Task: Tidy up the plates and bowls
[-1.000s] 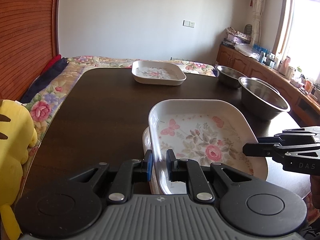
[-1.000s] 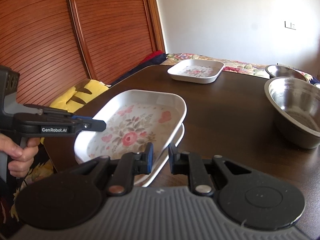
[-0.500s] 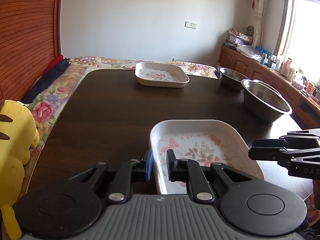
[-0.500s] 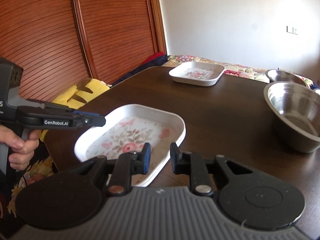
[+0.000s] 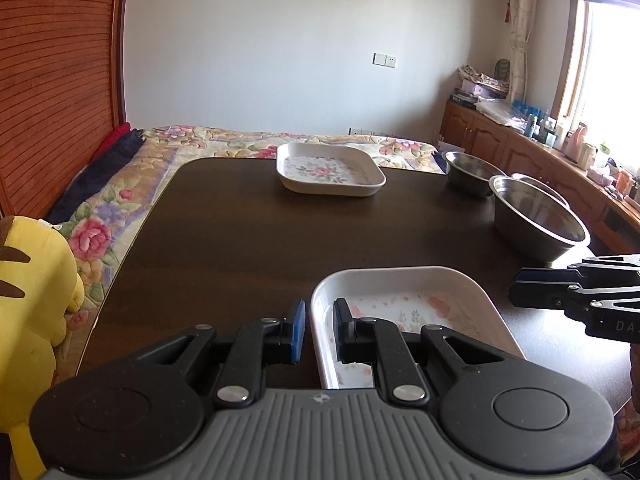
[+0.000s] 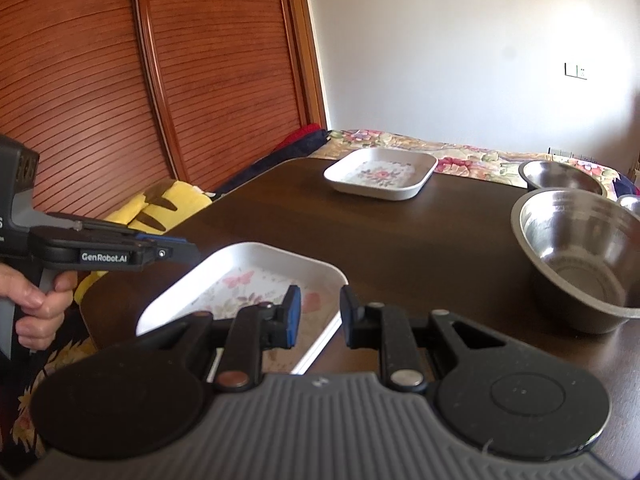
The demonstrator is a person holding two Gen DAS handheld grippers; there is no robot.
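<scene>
Resting on dark table (image 5: 248, 248), white floral square plate (image 5: 404, 300), both tools parted, straddling its rim.

My left gripper (image 6: 176, 252), seen off to the left of my right fingers, reads "GenRobot.AI" along its side. My right gripper (image 5: 520, 292), right of my left fingers, shows only "DA" at the frame's edge.

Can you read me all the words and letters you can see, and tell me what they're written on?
"GenRobot.AI": white letters on the side of the left tongs, seen from the right wrist.
"DA": on the side of the right tongs, seen from the left wrist; the rest is cut off by the picture's edge.
Bottles and boxes on the counter: labels too small and blurred to read.
The plates and bowls carry no words.
</scene>
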